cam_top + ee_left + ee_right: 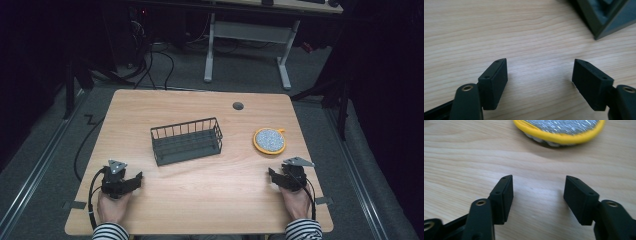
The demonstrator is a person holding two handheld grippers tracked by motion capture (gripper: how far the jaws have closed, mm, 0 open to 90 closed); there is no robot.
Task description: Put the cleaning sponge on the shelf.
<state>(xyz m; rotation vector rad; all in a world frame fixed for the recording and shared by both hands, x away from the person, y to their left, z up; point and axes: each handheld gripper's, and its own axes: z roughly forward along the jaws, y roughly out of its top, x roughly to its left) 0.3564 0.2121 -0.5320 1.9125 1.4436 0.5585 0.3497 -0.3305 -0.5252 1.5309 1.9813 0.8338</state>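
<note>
My right gripper [278,176] rests released near the counter's [200,200] near edge, as does my left gripper [131,180]. The yellow-rimmed pad [269,140] lies just beyond; I should approach low, straddling its rim.

Basket [187,140] on bench [200,195], near middle, slightly left of centre. Round pad [269,140] on bench right of basket, well apart from it. Small round hole [238,106] in bench behind both, near far edge. Left gripper [134,180] at near left corner, in front of basket's left end; basket corner ahead of its jaws, to right. Right gripper [273,176] at near right, just in front of pad. Bare bench between each pair of jaws. Second desk [250,30] beyond far edge, on floor.
</note>
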